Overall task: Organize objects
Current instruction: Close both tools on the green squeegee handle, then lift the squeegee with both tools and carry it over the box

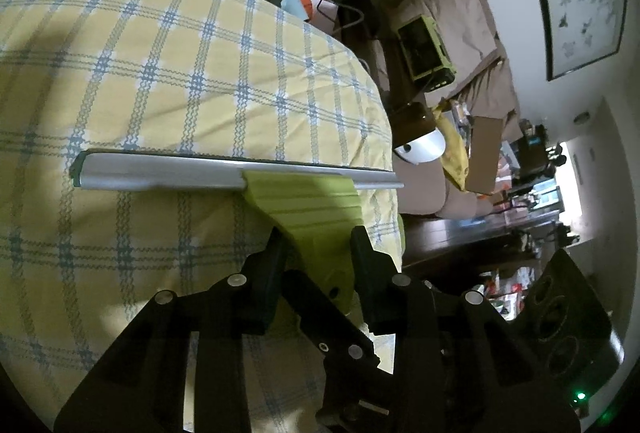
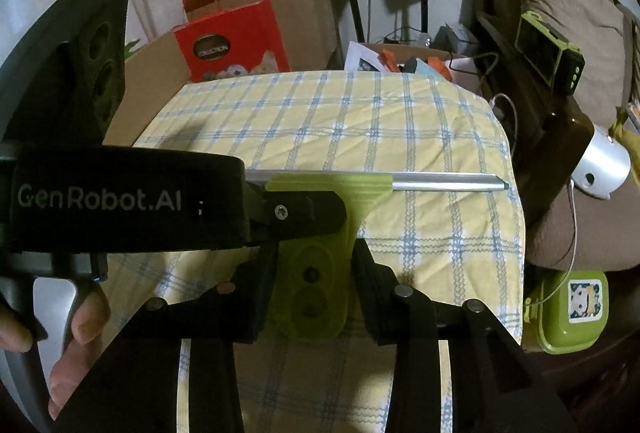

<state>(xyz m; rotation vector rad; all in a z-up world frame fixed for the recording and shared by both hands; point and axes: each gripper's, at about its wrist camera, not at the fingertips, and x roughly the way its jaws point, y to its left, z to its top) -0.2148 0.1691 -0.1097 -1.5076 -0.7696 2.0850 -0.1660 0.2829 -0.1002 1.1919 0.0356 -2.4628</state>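
A squeegee with a lime green handle (image 1: 316, 217) and a silver blade bar (image 1: 224, 173) hangs above the yellow checked tablecloth (image 1: 168, 65). Both grippers hold its handle. My left gripper (image 1: 318, 261) is shut on the handle from one side. My right gripper (image 2: 312, 281) is shut on the same green handle (image 2: 312, 273), its bar (image 2: 440, 181) pointing right. The left gripper's body (image 2: 128, 197), marked GenRobot.AI, crosses the right wrist view and hides the bar's left end.
Red boxes (image 2: 232, 45) and cardboard cartons stand behind the table. A brown sofa (image 2: 560, 33) with a green device (image 2: 548, 49) lies right. A green lunch box (image 2: 568, 313) and a silver lamp head (image 2: 600, 169) sit by the table's right edge.
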